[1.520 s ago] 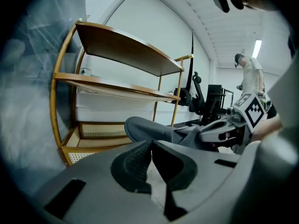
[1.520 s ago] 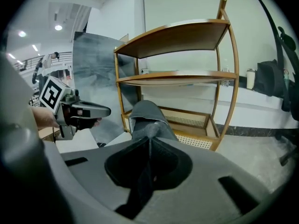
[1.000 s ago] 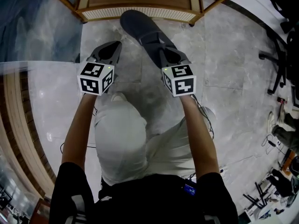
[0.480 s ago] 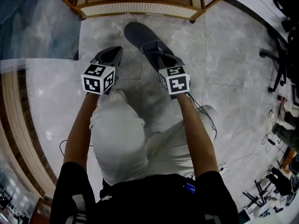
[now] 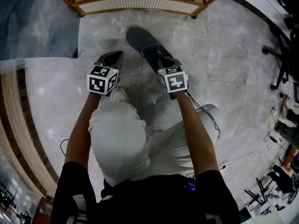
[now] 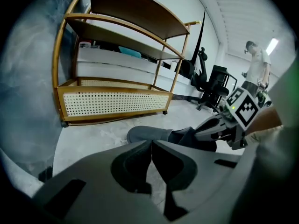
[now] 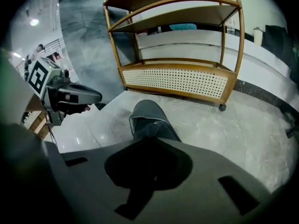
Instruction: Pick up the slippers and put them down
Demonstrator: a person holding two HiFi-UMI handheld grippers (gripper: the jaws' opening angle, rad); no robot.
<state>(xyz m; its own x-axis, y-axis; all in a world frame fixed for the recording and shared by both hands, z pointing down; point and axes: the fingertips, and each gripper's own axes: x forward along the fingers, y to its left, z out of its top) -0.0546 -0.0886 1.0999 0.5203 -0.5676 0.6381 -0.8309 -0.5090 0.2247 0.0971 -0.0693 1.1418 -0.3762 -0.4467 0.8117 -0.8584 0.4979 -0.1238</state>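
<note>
A dark grey slipper [image 5: 140,38] points toward the wooden rack, its heel end clamped in my right gripper [image 5: 161,59], which is shut on it. In the right gripper view the slipper [image 7: 147,120] runs out from between the jaws, low over the marble floor; I cannot tell whether its toe touches. To its left my left gripper [image 5: 113,59] is shut with nothing in it. In the left gripper view the tips of the left gripper [image 6: 152,143] meet, with the slipper [image 6: 152,134] and the right gripper [image 6: 219,127] beyond them.
A wooden rack with a cane-panel base [image 5: 135,4] stands on small castors just past the slipper. An office chair [image 5: 282,55] is at the right. Cables [image 5: 205,113] trail on the grey marble floor [image 5: 229,45] by the person's legs. A dark wall [image 5: 28,22] lies to the left.
Both grippers have sunk toward the floor and drawn a little back from the rack. The slipper came down with the right gripper. Neither gripper's jaws changed.
</note>
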